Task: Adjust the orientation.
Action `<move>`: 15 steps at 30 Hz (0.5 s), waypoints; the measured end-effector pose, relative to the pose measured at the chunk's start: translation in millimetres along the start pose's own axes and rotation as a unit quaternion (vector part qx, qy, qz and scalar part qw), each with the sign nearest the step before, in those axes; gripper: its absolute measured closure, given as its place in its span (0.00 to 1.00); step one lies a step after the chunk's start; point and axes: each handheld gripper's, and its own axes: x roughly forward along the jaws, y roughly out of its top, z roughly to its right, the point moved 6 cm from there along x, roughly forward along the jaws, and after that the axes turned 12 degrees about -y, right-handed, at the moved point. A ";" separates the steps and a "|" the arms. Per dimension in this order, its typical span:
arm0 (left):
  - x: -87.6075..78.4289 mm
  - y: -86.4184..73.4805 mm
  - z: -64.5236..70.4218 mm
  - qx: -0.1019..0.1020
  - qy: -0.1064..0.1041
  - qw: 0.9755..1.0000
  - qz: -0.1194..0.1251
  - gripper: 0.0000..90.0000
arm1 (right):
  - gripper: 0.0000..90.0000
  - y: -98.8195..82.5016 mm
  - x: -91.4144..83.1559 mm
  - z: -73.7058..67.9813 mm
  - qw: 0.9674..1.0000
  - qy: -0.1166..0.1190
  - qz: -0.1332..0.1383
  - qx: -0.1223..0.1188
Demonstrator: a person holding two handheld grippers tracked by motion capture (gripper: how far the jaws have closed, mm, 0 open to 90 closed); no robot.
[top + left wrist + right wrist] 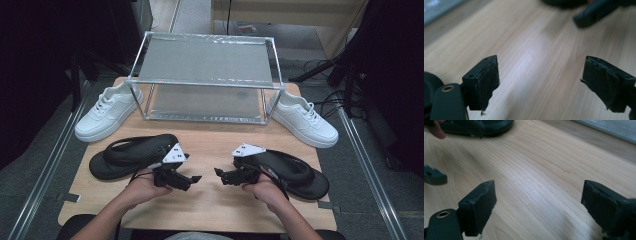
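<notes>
1. Two black flip-flops lie on our wooden table [210,145], one beside each gripper.
2. We see the left flip-flop [131,156] with its long axis slanting up to the right, just behind the left gripper [192,179].
3. We see the right flip-flop [292,172] slanting down to the right, by the right gripper [220,173].
4. We hold both grippers with jaws spread wide, empty, tips facing each other above bare wood.
5. Both soles look matte and rubbery, oval, with thick curved straps.
</notes>
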 end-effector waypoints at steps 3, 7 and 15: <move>-0.8 -5.2 -2.6 0.010 -0.012 1.000 -0.017 0.16 | 0.14 -0.7 -2.5 -2.1 1.000 0.011 -0.008 0.008; -2.2 -6.7 -5.2 0.010 -0.030 0.999 -0.018 0.16 | 0.15 -0.3 -0.9 -7.6 1.000 0.021 -0.015 0.002; -7.8 -10.4 -2.4 0.025 -0.055 0.997 -0.044 0.16 | 0.12 -5.9 -2.6 -14.5 0.996 0.071 -0.057 -0.021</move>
